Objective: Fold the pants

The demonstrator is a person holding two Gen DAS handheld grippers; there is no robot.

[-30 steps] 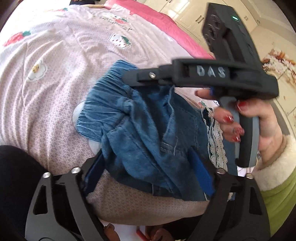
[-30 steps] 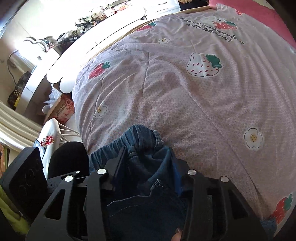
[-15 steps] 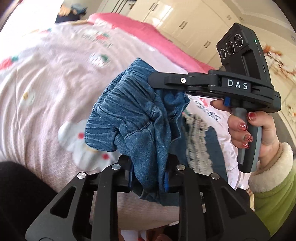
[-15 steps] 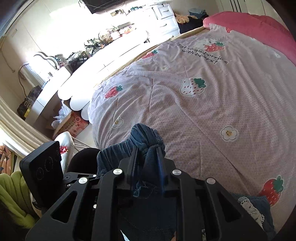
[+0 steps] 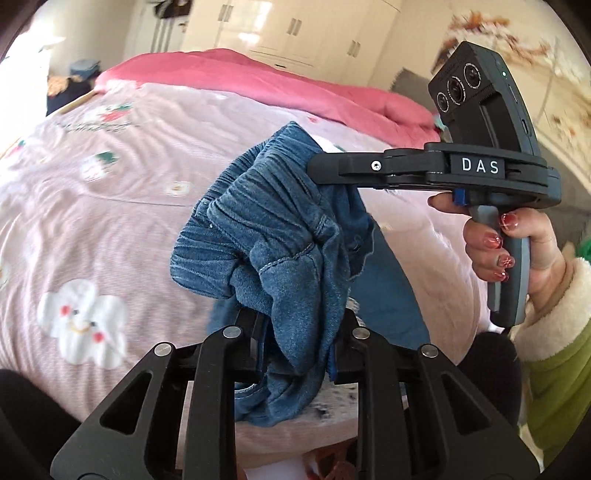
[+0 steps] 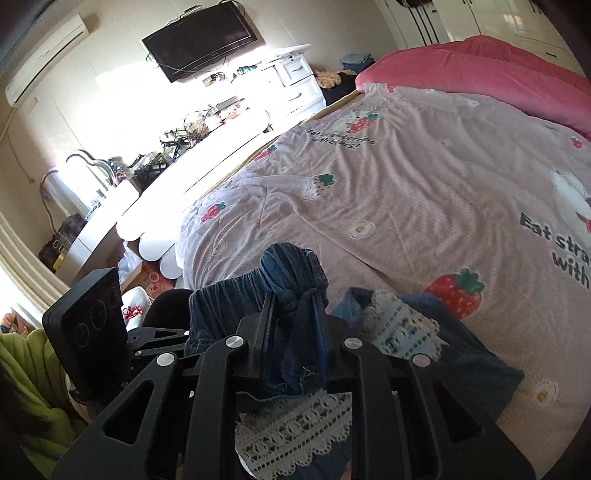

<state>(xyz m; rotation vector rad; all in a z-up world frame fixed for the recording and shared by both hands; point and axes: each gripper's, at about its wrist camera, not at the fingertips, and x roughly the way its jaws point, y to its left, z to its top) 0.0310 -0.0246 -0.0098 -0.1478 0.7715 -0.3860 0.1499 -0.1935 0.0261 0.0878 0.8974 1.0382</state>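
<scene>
Blue denim pants with an elastic waistband hang bunched in the air above the bed. My left gripper is shut on a fold of the waistband. My right gripper comes in from the right in the left wrist view and is shut on the waistband's far part. In the right wrist view the right gripper pinches the denim, and the left gripper's body shows at lower left. The legs with white lace trim trail onto the bed.
The bed has a pale pink quilt printed with strawberries and a darker pink blanket at the far end. A white desk with clutter stands to the left of the bed. Wardrobes stand behind.
Both grippers went from open around the waistband to shut on it, then lifted the pants up off the quilt. The views now tilt higher into the room.
</scene>
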